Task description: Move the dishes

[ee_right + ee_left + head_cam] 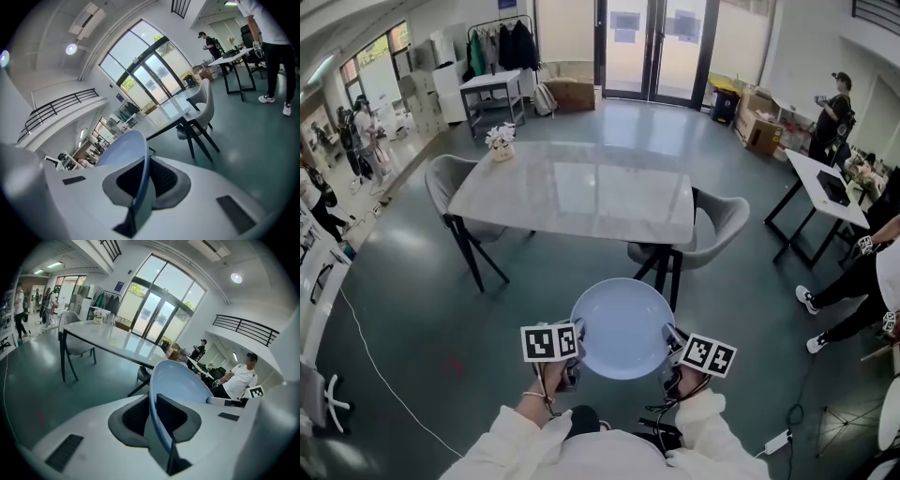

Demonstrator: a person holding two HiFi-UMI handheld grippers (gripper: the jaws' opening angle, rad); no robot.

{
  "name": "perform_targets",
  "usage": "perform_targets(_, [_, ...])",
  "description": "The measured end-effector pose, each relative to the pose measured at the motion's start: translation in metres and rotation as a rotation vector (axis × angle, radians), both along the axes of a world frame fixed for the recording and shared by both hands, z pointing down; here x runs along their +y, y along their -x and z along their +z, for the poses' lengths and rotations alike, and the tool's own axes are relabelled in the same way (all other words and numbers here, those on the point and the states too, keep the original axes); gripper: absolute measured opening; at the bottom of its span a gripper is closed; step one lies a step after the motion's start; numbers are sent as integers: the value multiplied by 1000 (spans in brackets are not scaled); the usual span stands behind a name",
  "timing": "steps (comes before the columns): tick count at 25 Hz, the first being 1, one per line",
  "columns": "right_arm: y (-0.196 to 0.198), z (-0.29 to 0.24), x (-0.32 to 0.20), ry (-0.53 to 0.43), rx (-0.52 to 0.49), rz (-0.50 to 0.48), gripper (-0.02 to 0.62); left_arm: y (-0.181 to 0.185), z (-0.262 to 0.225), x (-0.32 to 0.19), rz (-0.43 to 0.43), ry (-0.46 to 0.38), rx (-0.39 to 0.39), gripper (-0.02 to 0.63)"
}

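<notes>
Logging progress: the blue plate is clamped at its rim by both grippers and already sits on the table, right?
Not on the table. The left gripper and right gripper do clamp the plate by its rim, but the head view shows it held over the floor, short of the table.

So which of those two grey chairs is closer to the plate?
The right-hand chair, just beyond the plate; the left-hand chair sits farther off beside the table.

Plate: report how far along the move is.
Done: the plate is lifted, resting on no surface. In hand: left gripper and right gripper each clamp its rim on opposite sides, over the floor, short of the table. Left: set it down, probably on that table.
</notes>
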State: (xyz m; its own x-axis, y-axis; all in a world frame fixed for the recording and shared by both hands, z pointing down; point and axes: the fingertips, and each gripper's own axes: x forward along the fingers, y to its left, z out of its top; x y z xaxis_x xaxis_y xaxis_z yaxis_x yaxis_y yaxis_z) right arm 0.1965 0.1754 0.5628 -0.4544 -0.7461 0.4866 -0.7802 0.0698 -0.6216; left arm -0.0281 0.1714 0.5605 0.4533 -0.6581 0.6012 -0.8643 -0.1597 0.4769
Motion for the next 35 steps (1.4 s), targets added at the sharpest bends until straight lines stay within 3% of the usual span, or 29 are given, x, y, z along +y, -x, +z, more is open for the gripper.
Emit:
perform_targets(12, [5,19,-20,38,7,17,69,5,19,-26,8,22,12,49])
perform_targets(23, [17,9,-102,12,66,23,69,17,23,-112,8,10,71,49])
perform_targets(35, [41,5,-203,27,70,44,69,40,18,-219,26,22,65,49])
